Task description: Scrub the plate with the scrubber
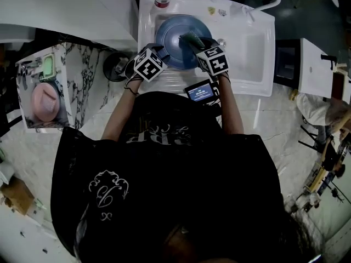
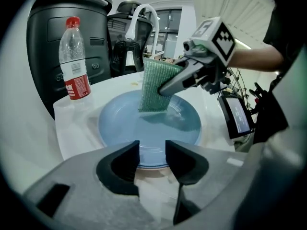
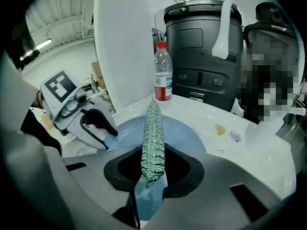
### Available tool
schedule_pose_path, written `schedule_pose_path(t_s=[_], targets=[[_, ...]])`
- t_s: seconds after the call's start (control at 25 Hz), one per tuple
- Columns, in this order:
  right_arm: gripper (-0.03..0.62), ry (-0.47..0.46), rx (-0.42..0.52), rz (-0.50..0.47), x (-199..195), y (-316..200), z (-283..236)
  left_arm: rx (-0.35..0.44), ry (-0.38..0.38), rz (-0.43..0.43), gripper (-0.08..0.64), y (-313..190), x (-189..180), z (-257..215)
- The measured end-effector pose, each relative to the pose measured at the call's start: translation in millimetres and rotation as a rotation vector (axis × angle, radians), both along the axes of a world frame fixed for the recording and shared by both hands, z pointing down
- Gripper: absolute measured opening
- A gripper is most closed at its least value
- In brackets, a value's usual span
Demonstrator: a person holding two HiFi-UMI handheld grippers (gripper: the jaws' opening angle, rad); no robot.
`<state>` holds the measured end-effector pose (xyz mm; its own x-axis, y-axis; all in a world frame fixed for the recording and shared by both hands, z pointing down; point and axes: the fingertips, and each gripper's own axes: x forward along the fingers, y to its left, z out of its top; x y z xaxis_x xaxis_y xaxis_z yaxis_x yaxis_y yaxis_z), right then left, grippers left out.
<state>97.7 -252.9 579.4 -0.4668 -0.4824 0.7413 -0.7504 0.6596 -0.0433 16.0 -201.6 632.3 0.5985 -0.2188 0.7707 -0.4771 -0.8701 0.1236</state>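
A round blue plate (image 1: 171, 37) lies in the white sink (image 1: 258, 53). My left gripper (image 1: 160, 52) is shut on the plate's near rim; in the left gripper view the rim (image 2: 144, 166) runs between the two jaws of the left gripper (image 2: 152, 157). My right gripper (image 1: 194, 41) is shut on a green scrubber (image 2: 154, 87) with a blue backing. The scrubber stands on edge and its lower end touches the plate (image 2: 124, 123) near the middle. In the right gripper view the scrubber (image 3: 153, 138) rises from my right gripper (image 3: 152, 176), with the left gripper (image 3: 108, 134) at the plate's (image 3: 184, 133) left edge.
A red-capped water bottle (image 2: 74, 61) stands on the sink's back rim, a white faucet (image 2: 141, 18) arches beside it, and a dark bin (image 2: 48, 37) stands behind. A small device with a lit screen (image 1: 200, 91) hangs at the sink's front. A marble shelf (image 1: 77, 75) stands to the left.
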Motion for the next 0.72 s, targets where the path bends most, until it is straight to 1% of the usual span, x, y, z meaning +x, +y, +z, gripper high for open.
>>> schedule_pose_path(t_s=[0.12, 0.28, 0.52, 0.72], targets=[[0.086, 0.035, 0.073, 0.07, 12.8, -29.3, -0.5, -0.007, 0.001, 0.009, 0.163, 0.4, 0.6, 0.7], [0.086, 0.093, 0.147, 0.096, 19.9, -59.9, -1.1, -0.012, 0.005, 0.022, 0.163, 0.5, 0.7, 0.3], [0.086, 0.184, 0.164, 0.024, 15.9, -80.0, 11.4, -0.015, 0.01, 0.039, 0.163, 1.1, -1.9, -1.6], [0.086, 0.184, 0.154, -0.023, 11.3, -77.1, 16.4, -0.02, 0.013, 0.047, 0.163, 0.4, -2.6, -1.1]])
